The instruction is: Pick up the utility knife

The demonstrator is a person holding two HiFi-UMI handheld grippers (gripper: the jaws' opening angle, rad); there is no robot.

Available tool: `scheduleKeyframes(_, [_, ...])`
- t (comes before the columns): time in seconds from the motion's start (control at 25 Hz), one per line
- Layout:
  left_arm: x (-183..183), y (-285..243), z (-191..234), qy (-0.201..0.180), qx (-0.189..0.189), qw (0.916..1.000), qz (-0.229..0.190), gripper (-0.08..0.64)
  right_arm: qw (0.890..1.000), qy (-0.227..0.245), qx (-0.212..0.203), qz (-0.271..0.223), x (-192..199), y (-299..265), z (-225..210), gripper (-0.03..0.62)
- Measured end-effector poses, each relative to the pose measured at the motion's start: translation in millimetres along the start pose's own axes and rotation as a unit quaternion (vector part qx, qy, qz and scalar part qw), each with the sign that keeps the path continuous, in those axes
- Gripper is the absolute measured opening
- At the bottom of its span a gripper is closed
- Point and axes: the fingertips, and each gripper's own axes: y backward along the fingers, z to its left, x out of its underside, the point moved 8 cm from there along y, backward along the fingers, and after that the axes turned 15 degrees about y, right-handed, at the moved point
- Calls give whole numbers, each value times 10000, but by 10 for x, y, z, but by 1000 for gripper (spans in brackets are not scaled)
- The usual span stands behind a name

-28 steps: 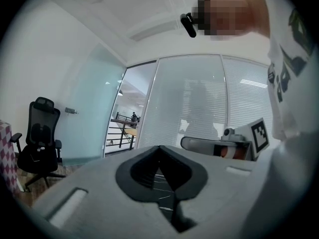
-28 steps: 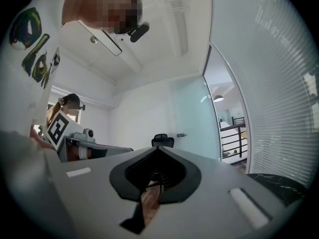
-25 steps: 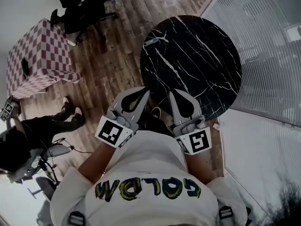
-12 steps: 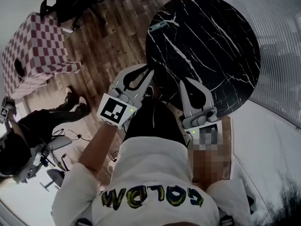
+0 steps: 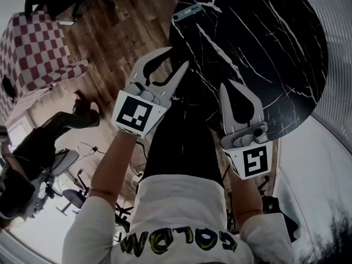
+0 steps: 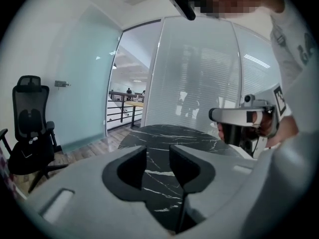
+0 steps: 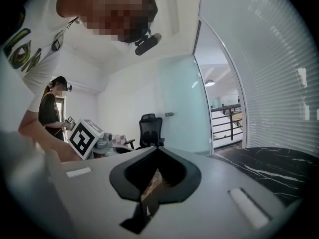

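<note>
Black marble, white-veined: round table (image 5: 264, 37) spread out ahead of both pairs of fingertips. Left gripper (image 5: 178, 56) at the table's near edge in the head view, jaws opening, a plain gap between the two tips. Nothing in that gap but dark tabletop, seen through it in the left gripper view. Right gripper (image 5: 228, 88) alongside, to the right of the left one, tips meeting in a closed point and gripping nothing. Only a brownish sliver visible through the hollow behind those tips in the right gripper view. Utility knife (image 5: 187, 12) lying flat on the marble by the far left rim, well beyond the left fingertips and slightly to their right. Farther again from the right fingertips and off to their left, touched by neither pair. Left of the left fingers, off the table: wooden floor (image 5: 110, 43), a checked box (image 5: 33, 48), a black office chair (image 6: 30, 128) and a second person (image 5: 44, 142). Right of the right fingers, slatted blinds (image 5: 341, 48) behind glass.
</note>
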Motion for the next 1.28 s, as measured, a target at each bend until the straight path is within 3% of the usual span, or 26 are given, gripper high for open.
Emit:
scheduleKeyframes(0.28, [262, -590, 663, -663, -291, 9969, 305, 173, 9998, -177, 28, 100, 444, -336, -95, 2])
scheduleKeyframes(0.6, [498, -1140, 1287, -889, -416, 9922, 771, 215, 9974, -565, -8, 443, 854, -429, 32, 2])
scheduleKeyframes(0.84, [507, -1398, 1433, -1010, -275, 9901, 938, 241, 9958, -726, -10, 552, 1033, -415, 32, 2])
scheduleKeyframes(0.96, [546, -1483, 1438, -1143, -263, 9869, 1104, 155, 9951, -779, -23, 610, 1096, -397, 31, 2])
scheduleKeyframes(1.28, [547, -1498, 1391, -1347, -319, 9827, 1233, 140, 9941, -878, -2, 635, 1133, -326, -17, 2])
